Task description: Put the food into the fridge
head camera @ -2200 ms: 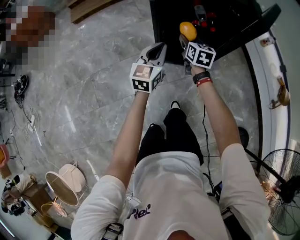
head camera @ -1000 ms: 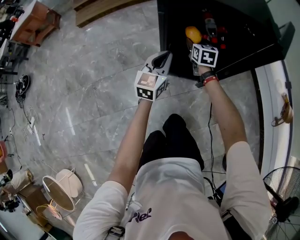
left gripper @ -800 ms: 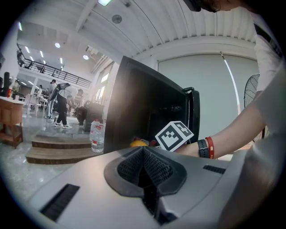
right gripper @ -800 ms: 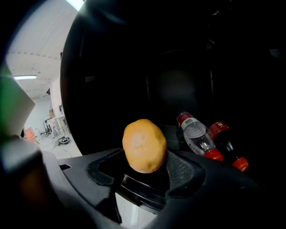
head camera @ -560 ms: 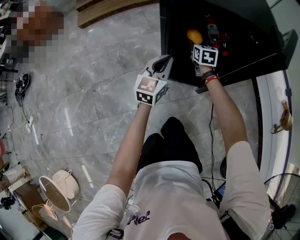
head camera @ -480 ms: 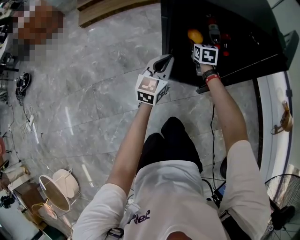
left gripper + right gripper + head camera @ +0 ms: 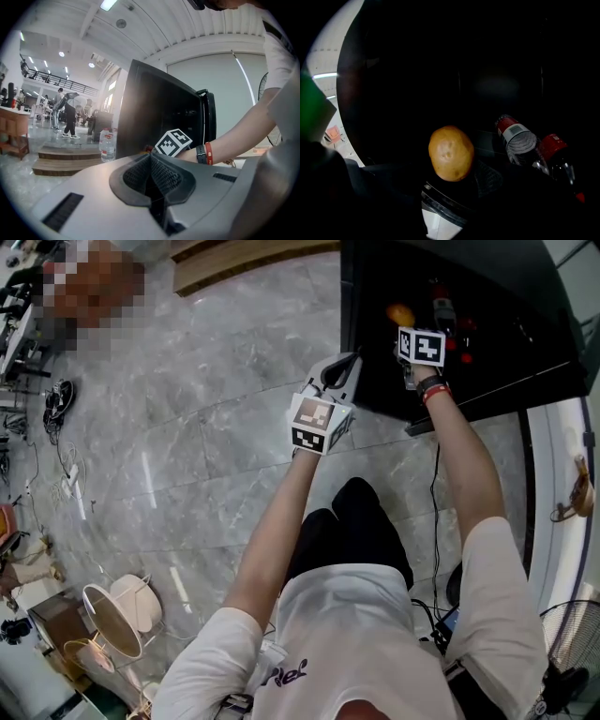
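Inside the fridge (image 7: pixel 506 352), a potato (image 7: pixel 451 153) in the right gripper (image 7: pixel 405 326)
Jaws clamped on its firm, round middle, likely to roll once released; left gripper (image 7: pixel 151 180) closed, empty

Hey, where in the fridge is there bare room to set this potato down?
The dark shelf looks bare left of the potato, toward the fridge's left wall. The right side is crowded: two red-labelled bottles lie there.

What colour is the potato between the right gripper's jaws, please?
The potato is golden-brown, clearest in the right gripper view.
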Tool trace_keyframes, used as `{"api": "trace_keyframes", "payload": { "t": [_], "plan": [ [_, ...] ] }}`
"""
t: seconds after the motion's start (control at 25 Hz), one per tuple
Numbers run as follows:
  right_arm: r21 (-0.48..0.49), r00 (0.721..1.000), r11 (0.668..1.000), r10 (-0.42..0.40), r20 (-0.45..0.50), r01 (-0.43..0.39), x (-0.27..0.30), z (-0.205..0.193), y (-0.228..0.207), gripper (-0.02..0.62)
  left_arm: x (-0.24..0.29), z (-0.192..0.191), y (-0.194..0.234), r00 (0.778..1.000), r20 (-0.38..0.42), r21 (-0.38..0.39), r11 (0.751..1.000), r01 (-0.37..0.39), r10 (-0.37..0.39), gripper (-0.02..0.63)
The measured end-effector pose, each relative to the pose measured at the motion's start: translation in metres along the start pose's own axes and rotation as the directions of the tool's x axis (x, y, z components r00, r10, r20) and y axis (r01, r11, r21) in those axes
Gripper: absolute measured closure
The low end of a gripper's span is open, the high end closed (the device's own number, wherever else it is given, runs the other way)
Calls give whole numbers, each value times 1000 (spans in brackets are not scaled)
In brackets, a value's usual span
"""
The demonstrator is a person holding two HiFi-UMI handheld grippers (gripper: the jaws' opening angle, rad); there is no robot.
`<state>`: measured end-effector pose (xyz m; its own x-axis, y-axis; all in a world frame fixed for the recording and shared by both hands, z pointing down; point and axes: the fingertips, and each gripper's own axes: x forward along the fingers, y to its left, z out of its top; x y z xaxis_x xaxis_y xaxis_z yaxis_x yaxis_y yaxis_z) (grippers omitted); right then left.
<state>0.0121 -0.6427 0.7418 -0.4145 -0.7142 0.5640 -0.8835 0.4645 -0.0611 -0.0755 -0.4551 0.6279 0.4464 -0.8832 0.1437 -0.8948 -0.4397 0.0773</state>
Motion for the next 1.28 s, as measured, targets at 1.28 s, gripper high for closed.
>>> {"api": "trace_keyframes", "payload": {
  "t": [1.28],
  "plan": [
    [-25, 1000, 1000, 13, 19, -12, -67, -1, 5, 218, -17, 21, -40, 999, -39, -3, 999, 37, -37, 588]
  ]
}}
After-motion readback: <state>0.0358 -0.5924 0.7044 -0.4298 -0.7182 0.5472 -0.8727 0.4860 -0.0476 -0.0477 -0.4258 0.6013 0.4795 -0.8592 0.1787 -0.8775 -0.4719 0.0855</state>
